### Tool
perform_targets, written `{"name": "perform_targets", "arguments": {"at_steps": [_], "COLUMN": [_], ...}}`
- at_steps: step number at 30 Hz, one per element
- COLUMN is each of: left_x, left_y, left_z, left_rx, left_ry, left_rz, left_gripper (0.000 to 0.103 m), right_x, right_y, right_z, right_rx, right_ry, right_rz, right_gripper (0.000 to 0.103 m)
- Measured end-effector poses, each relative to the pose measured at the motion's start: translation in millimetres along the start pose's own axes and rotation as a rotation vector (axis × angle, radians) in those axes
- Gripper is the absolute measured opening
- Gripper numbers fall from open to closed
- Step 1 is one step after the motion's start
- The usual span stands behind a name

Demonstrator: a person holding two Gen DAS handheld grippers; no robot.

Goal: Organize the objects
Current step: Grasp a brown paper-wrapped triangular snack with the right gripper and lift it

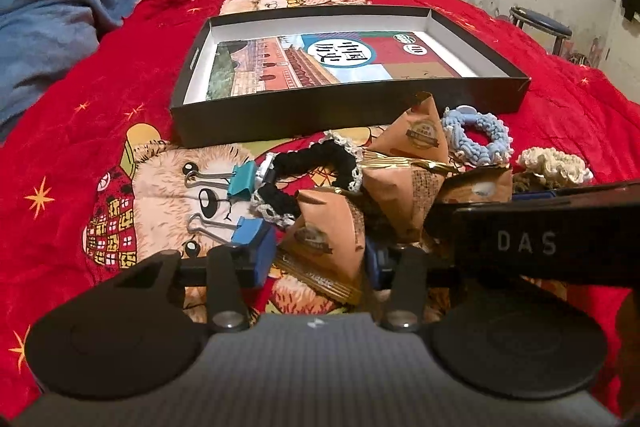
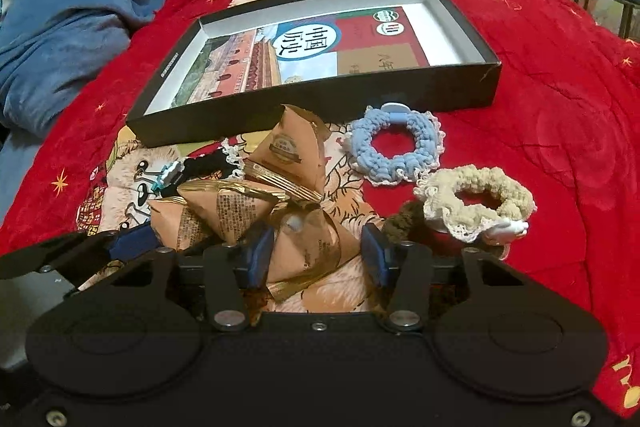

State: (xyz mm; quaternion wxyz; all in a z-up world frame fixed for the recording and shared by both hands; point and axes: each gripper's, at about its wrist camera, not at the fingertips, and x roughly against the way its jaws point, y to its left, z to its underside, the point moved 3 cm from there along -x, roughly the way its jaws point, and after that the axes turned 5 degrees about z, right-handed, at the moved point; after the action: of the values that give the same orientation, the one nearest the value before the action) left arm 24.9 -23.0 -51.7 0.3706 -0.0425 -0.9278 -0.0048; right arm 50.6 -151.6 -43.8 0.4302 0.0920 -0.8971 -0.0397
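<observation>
A black shallow box (image 1: 352, 107) (image 2: 316, 103) holding a book (image 1: 320, 63) lies on the red bedspread. In front of it lie several brown pyramid snack packets (image 1: 416, 143) (image 2: 288, 151), a black scrunchie (image 1: 316, 163), a blue scrunchie (image 1: 476, 139) (image 2: 396, 147), a cream scrunchie (image 2: 476, 203) and two binder clips (image 1: 240, 179). My left gripper (image 1: 316, 259) is open around a packet (image 1: 328, 239). My right gripper (image 2: 316, 251) is open around another packet (image 2: 316, 243).
A blue blanket (image 1: 52, 7) is heaped at the left. A stool (image 1: 540, 27) stands at the right beyond the bed. The right gripper's body (image 1: 540, 239) crosses the left wrist view at the right.
</observation>
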Motion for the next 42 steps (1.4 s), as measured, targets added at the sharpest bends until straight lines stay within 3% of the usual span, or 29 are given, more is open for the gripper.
{"name": "perform_targets", "arguments": {"at_steps": [6,13,31,42], "left_x": [4,14,33,45], "left_y": [-7,0,6,13], "left_z": [0,-1,-15,-28], "left_rx": [-0.029,0.008,0.029,0.050], "left_ry": [0.000,0.010,-0.053,-0.119], "left_rz": [-0.042,-0.045,-0.042,-0.035], "left_gripper": [0.048,0.048,0.047,0.047], "right_x": [1,11,39,54], "right_y": [-3,-9,-9,4], "right_z": [-2,-6,-17,-24], "right_rx": [-0.041,-0.093,-0.111,-0.073], "right_ry": [-0.004,-0.022,-0.167,-0.260], "right_rz": [0.006,-0.014,-0.047,-0.119], "right_gripper": [0.039,0.034,0.034,0.034]}}
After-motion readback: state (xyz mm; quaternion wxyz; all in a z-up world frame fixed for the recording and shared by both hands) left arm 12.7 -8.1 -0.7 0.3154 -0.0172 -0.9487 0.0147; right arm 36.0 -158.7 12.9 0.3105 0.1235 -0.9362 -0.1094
